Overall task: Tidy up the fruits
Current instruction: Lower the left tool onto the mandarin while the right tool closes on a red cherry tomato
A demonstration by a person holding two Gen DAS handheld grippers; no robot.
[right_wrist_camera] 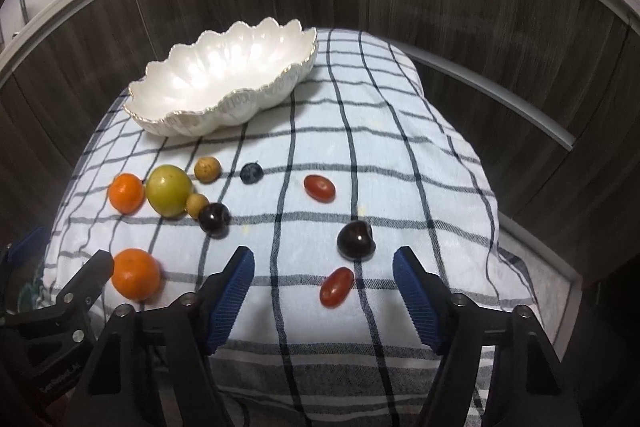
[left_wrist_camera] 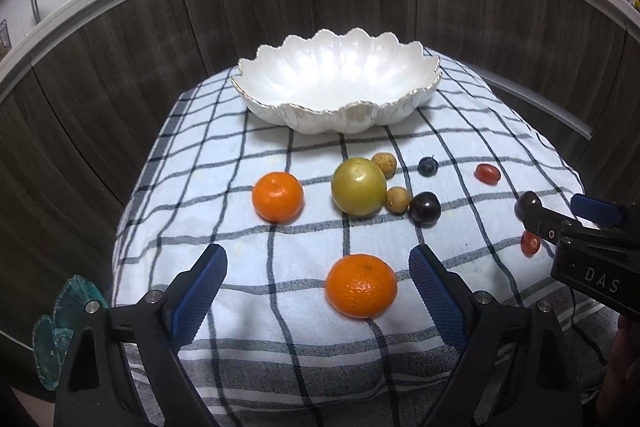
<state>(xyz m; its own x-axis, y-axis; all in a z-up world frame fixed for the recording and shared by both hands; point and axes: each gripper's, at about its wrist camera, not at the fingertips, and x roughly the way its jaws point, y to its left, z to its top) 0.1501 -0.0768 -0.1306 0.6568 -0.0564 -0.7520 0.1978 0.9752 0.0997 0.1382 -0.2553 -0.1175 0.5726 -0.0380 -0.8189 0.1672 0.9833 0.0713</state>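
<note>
A white scalloped bowl (left_wrist_camera: 340, 83) (right_wrist_camera: 224, 87) stands empty at the back of a checked cloth. In front of it lie two oranges (left_wrist_camera: 361, 291) (left_wrist_camera: 277, 196), a green fruit (left_wrist_camera: 358, 186), two small tan fruits (left_wrist_camera: 384, 165), dark plums (left_wrist_camera: 425, 207) (right_wrist_camera: 355, 239), a blueberry (left_wrist_camera: 428, 166) and red grape tomatoes (right_wrist_camera: 336, 286) (right_wrist_camera: 319, 187). My left gripper (left_wrist_camera: 318, 267) is open, its jaws either side of the near orange. My right gripper (right_wrist_camera: 324, 269) is open, with the near tomato and a plum between its fingers.
The checked cloth (right_wrist_camera: 400, 147) covers a small raised surface with drop-offs on all sides. Dark wood panels (left_wrist_camera: 120, 67) curve behind it. A teal glass dish (left_wrist_camera: 60, 327) sits low at the left. A kitchen counter with a sink is beyond.
</note>
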